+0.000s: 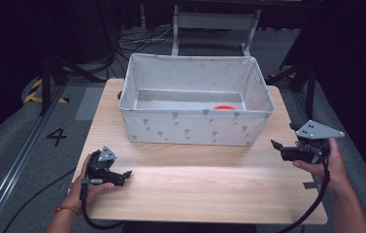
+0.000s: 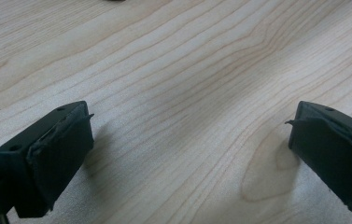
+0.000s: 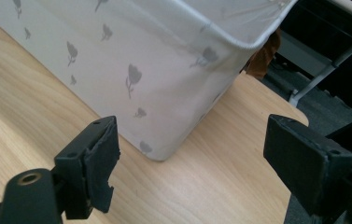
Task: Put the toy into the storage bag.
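1. Status: orange item lies inside the fabric bin, at its right end, toward the worktop's far edge.
2. Left tool: jaws apart, empty, resting low near the front-left corner.
3. Right tool: jaws apart, empty, near the right edge beside the bin's corner.
4. Judgement: placement appears done; no loose items remain outside.

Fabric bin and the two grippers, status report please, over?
Left gripper open, low over table. Right gripper open, empty, beside fabric bin. Orange thing inside bin. Nothing in the way.
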Demonstrator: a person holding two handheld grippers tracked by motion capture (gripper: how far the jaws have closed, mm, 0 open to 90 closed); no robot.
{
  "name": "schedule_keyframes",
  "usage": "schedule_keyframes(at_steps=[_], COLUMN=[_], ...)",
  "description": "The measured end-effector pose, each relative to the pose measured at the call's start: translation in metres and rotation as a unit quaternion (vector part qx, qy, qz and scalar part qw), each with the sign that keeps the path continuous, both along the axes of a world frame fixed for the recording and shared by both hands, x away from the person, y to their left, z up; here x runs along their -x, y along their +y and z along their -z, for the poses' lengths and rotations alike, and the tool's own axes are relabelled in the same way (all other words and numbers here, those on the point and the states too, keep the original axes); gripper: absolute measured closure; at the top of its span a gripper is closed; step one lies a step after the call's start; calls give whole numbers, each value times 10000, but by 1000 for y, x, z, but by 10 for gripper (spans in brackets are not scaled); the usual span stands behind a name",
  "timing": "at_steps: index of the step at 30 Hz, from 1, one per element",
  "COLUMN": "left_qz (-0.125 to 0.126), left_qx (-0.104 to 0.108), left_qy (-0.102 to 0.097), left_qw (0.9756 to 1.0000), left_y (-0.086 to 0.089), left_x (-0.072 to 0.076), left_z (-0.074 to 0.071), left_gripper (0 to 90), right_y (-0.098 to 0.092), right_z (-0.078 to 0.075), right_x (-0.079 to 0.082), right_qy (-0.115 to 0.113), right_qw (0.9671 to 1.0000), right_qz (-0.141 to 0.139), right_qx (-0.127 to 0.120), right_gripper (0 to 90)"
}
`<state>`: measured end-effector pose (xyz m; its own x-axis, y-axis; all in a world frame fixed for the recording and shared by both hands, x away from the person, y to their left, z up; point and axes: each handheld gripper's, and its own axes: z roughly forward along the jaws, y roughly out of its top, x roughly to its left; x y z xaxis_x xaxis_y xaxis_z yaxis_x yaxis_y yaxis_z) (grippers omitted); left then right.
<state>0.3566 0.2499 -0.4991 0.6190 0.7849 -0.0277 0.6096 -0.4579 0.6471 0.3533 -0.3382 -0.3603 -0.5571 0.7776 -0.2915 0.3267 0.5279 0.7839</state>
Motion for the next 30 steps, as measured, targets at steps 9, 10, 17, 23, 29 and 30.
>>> schedule_keyframes(at_steps=[9, 10, 17, 23, 29, 30], left_qz=[17, 32, 31, 32, 22, 22], left_qx=[-5, -20, -19, -21, -29, -29], left_qy=[3, -30, -29, -29, -35, -34], left_qw=[10000, 10000, 10000, 10000, 10000, 10000], left_y=[0, 0, 0, 0, 0, 0], left_x=[-1, -1, -1, -1, -2, -2], left_z=[0, 0, 0, 0, 0, 0], left_gripper=[2, 2, 2, 2, 2, 2], right_y=[-2, -3, -10, -17, -25, -26], right_z=[33, 38, 69, 97, 122, 124], right_x=[6, 7, 5, 5, 12, 13], right_qy=[253, 263, 608, 899, 1150, 1176], right_qw=[9995, 9993, 9979, 9954, 9929, 9927], right_qz=[100, 138, 204, 300, 291, 273], right_qx=[184, 233, -22, 125, -58, -74], right_gripper=[184, 181, 180, 178, 185, 185])
